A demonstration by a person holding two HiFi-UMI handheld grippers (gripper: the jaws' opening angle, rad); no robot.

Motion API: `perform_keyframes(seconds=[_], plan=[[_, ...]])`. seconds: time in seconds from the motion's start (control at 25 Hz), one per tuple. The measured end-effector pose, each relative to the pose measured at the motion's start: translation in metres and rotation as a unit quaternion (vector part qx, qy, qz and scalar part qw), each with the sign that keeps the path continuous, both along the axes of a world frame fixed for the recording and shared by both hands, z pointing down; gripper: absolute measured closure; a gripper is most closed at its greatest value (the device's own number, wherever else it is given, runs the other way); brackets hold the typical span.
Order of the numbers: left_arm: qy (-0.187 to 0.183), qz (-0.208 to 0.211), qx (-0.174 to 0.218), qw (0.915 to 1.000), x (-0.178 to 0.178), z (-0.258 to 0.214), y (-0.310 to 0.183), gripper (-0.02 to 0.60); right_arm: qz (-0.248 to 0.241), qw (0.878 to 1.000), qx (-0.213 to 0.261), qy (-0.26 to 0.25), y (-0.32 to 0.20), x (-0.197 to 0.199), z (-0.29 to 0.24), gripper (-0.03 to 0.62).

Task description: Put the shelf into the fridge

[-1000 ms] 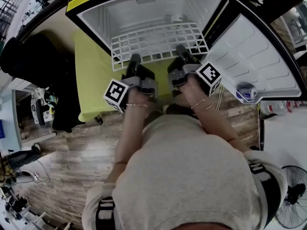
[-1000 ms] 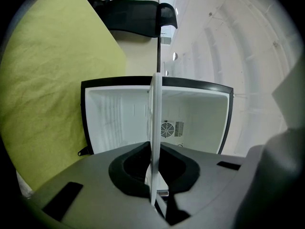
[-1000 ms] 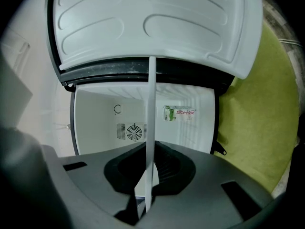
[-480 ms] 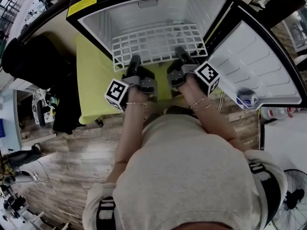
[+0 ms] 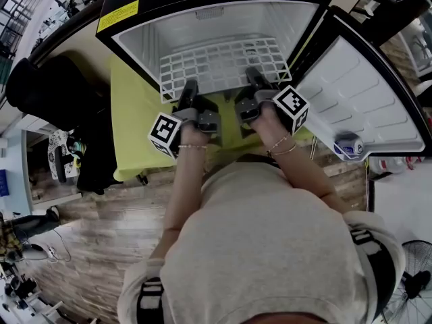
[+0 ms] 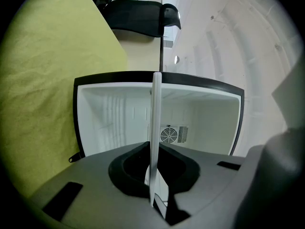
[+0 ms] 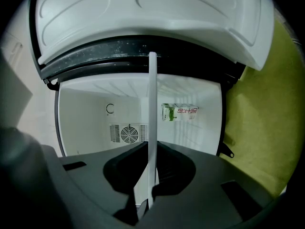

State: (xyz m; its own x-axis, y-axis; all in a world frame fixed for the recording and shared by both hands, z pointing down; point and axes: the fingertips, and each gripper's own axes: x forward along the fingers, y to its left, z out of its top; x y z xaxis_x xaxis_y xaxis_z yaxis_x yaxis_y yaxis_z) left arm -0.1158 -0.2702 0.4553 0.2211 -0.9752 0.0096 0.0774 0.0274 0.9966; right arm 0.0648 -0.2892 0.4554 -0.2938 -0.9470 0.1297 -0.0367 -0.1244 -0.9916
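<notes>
A white wire shelf (image 5: 219, 59) lies flat in the mouth of the open small fridge (image 5: 138, 36), partly inside. My left gripper (image 5: 191, 88) is shut on the shelf's near edge at the left, and my right gripper (image 5: 252, 77) is shut on the same edge at the right. In the left gripper view the shelf (image 6: 155, 128) shows edge-on as a thin white bar between the jaws, with the white fridge interior (image 6: 114, 118) behind. The right gripper view shows the shelf (image 7: 152, 128) edge-on too, and the fridge interior (image 7: 86, 113) with a fan grille.
The fridge door (image 5: 361, 93) stands open at the right with a small container (image 5: 349, 143) in its pocket. A carton (image 7: 179, 112) sits inside the fridge. The fridge stands on a yellow-green cloth (image 5: 135, 113). A black chair (image 5: 54, 106) is at the left, wooden floor below.
Both grippers have pushed the shelf a little further into the fridge; more of the grid now lies inside the opening.
</notes>
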Motion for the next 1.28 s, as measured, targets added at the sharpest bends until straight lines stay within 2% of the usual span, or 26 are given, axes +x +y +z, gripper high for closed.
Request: perform_keyframes(seconds=[0.24, 0.52, 0.88, 1.04, 1.16, 1.28], plan=[[-0.009, -0.010, 0.002, 0.9999, -0.002, -0.002, -0.008, 0.555, 0.000, 1.000, -0.002, 0.002, -0.009, -0.002, -0.001, 0.557], [-0.015, -0.001, 0.002, 0.9999, -0.001, 0.000, -0.014, 0.554, 0.001, 1.000, 0.004, 0.006, -0.017, -0.003, -0.001, 0.559], [-0.002, 0.005, 0.003, 1.0000, -0.001, 0.000, -0.021, 0.551, 0.001, 1.000, 0.000, -0.007, -0.023, -0.006, 0.000, 0.559], [0.014, -0.001, 0.010, 0.9998, -0.001, 0.001, -0.019, 0.548, -0.005, 1.000, 0.005, -0.002, -0.023, -0.006, 0.000, 0.561], [0.012, -0.003, 0.012, 0.9999, -0.002, 0.001, -0.017, 0.548, -0.016, 1.000, 0.022, -0.004, -0.021, -0.009, -0.006, 0.520], [-0.016, 0.002, 0.017, 0.9997, 0.000, -0.003, -0.015, 0.531, -0.025, 0.999, 0.032, -0.002, -0.016, -0.013, -0.010, 0.488]])
